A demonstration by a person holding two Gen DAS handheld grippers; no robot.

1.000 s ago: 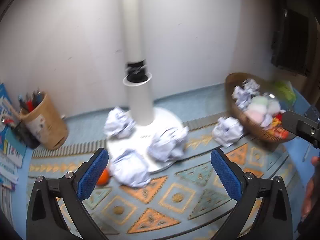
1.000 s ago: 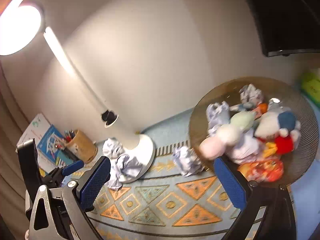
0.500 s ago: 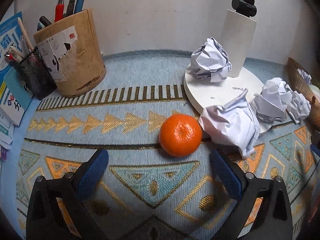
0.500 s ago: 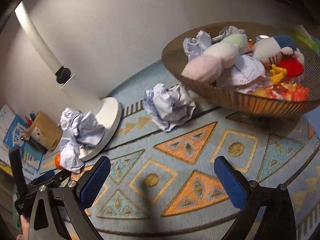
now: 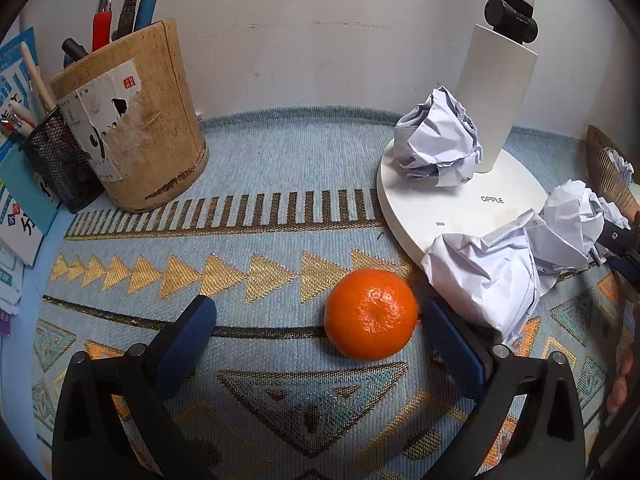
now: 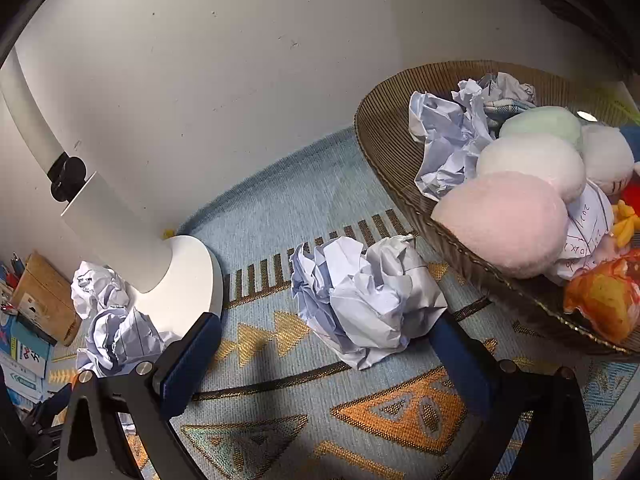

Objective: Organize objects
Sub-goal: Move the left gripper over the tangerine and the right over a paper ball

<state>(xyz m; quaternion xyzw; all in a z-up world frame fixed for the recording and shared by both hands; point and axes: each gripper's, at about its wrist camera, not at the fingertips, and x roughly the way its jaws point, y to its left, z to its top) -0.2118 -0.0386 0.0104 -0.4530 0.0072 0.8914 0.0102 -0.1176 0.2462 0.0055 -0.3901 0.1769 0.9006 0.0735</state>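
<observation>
An orange tangerine (image 5: 370, 314) lies on the patterned mat between my left gripper's (image 5: 320, 340) open jaws, close to the right finger (image 5: 452, 344). A crumpled paper ball (image 5: 488, 276) lies just right of it, and another paper ball (image 5: 438, 140) sits on the lamp base. My right gripper (image 6: 324, 360) is open around a large crumpled paper ball (image 6: 366, 300) on the mat, its right finger (image 6: 460, 360) touching or nearly touching the paper. A wicker basket (image 6: 384, 132) at the right holds plush toys, paper balls and snack packs.
A white desk lamp (image 5: 492, 96) stands on a round base (image 6: 188, 276). A cork pen holder (image 5: 132, 120) and a black mesh cup (image 5: 56, 164) stand at the left by booklets (image 5: 16, 208). More paper balls (image 6: 116, 332) lie by the lamp base.
Both grippers came down and forward. The left one closed in on the tangerine, which now lies between its jaws. The right one closed in on the paper ball by the basket.
</observation>
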